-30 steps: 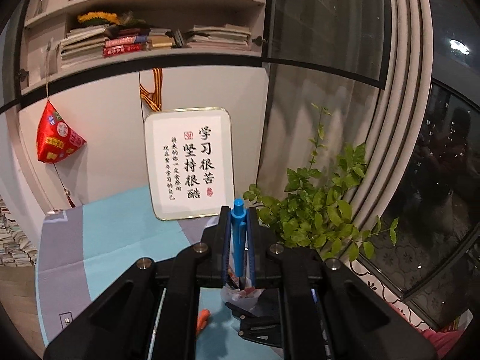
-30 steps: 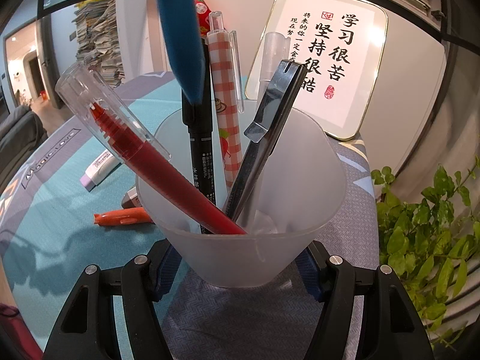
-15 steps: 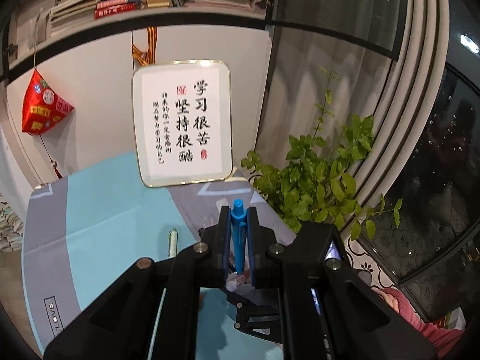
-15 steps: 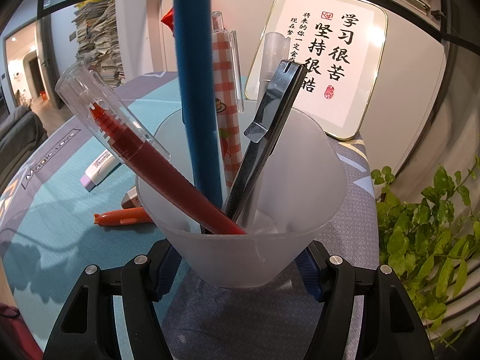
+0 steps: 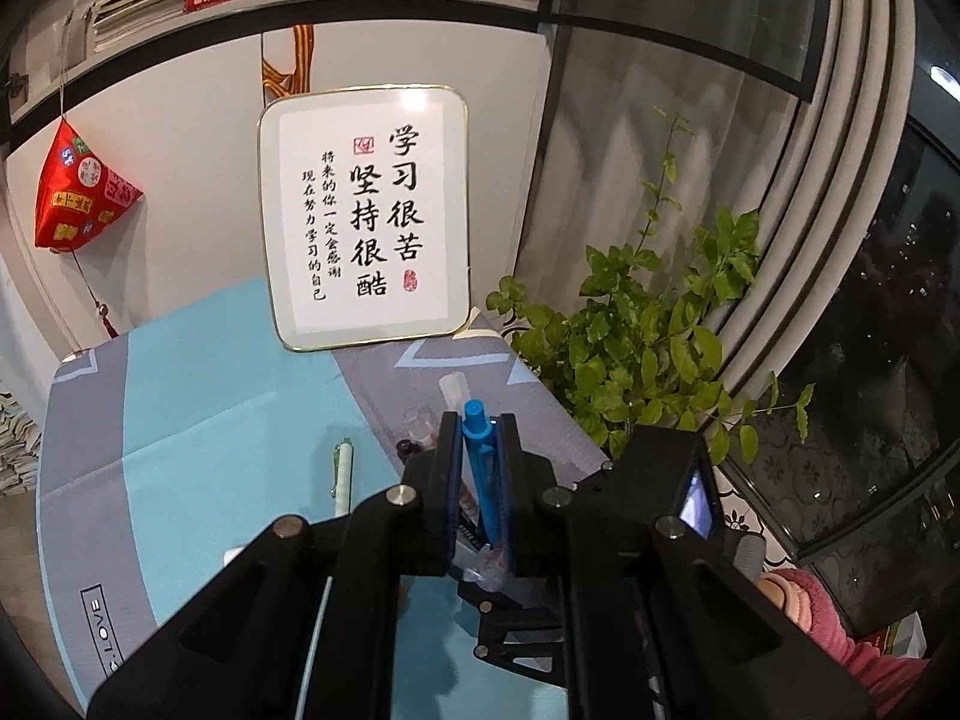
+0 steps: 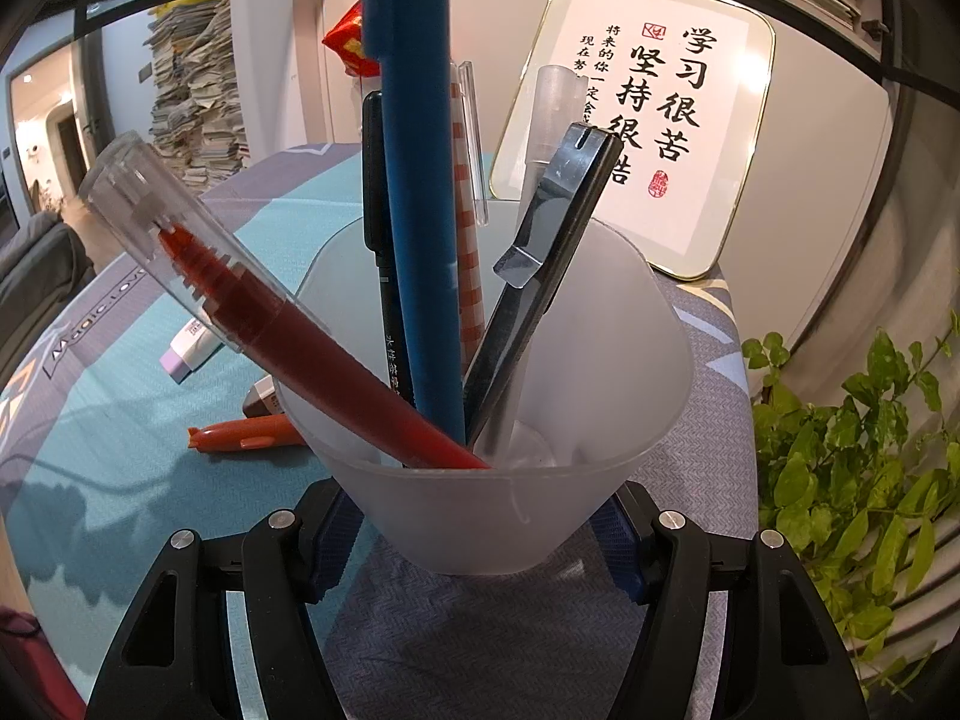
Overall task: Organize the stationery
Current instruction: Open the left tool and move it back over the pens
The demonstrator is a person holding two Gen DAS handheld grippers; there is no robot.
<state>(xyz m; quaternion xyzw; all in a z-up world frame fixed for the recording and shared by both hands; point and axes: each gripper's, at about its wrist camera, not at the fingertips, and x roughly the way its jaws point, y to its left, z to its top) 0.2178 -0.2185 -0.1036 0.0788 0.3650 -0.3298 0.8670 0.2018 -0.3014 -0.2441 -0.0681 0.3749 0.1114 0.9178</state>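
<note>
We work over a table (image 5: pixel 198 420) spread with a teal and grey cloth; a framed calligraphy board (image 5: pixel 366 216) leans on the white wall at its far edge, a green plant (image 5: pixel 648 354) right of that board, bookshelves above it. Our right gripper (image 6: pixel 480 534) is clamped on the frosted pen cup (image 6: pixel 492 498), which stands in front of the board. Our left gripper (image 5: pixel 478 468) pinches the blue pen (image 5: pixel 480 474) upright above the cup. A second ago only the pen's tip (image 6: pixel 420 240) hung at the rim; now its barrel reaches down among the red marker (image 6: pixel 282 324) and the other pens.
</note>
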